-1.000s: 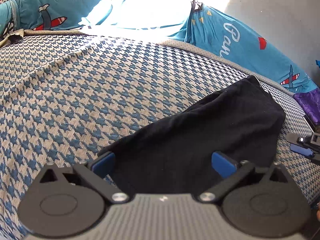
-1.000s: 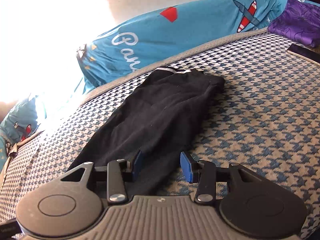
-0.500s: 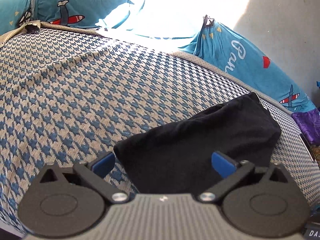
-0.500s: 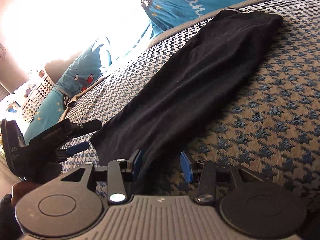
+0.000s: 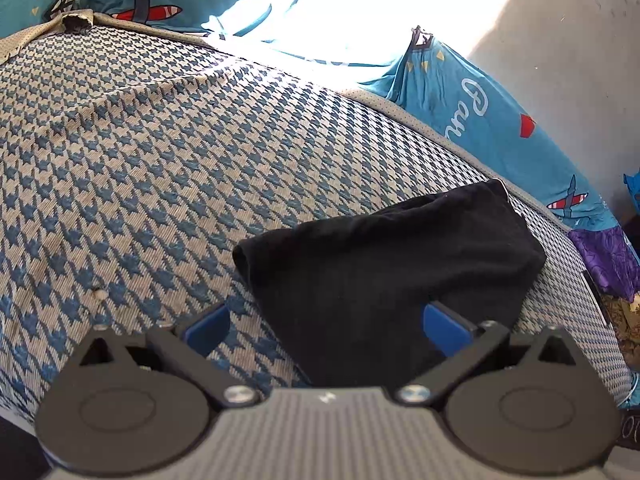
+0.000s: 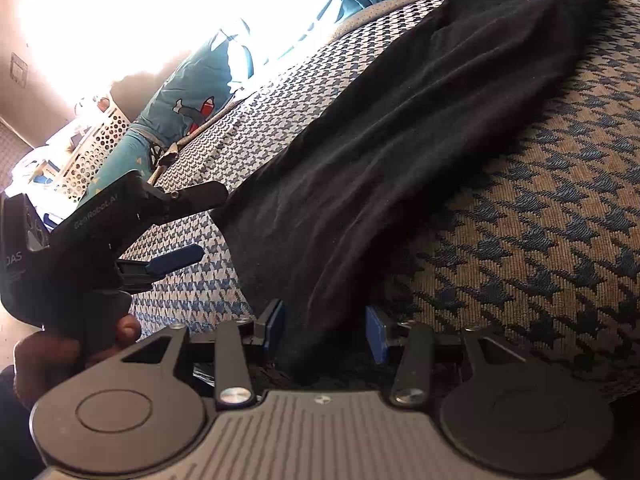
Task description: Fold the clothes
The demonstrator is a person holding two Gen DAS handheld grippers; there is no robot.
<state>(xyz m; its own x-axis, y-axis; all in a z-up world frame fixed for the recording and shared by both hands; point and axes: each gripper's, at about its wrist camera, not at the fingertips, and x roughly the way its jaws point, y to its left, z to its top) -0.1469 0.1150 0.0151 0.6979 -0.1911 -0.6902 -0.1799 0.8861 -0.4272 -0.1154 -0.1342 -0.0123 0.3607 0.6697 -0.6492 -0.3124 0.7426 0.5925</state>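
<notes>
So the black garment (image 5: 392, 276) is lying stretched out long on the houndstooth bed (image 5: 168, 168), and both tools are down at its near end. The left tool (image 5: 326, 326) has its blue pads spread wide, one pad over bare cover off the cloth's left edge and the other over the cloth, so the near corner of the garment sits between them with nothing pinched. The right tool (image 6: 325, 334) has the near edge of the garment (image 6: 404, 152) running straight up between its pads; the jaws are opening a bit and there's a gap on both sides of the fabric, so it isn't clamped. From the right tool, the cloth runs away ahead and to the right toward the far edge of the bed, where a thin pale stripe shows at its end. In that same view the left tool (image 6: 188, 226) sits off to the left, just beside the garment's edge, with a hand (image 6: 52, 356) wrapped around its grip. Ahead of both tools, teal bedding (image 5: 500, 128) with airplane prints is bunched along the bed's far side, and a white perforated basket (image 6: 96, 140) sits beyond it to the left.
</notes>
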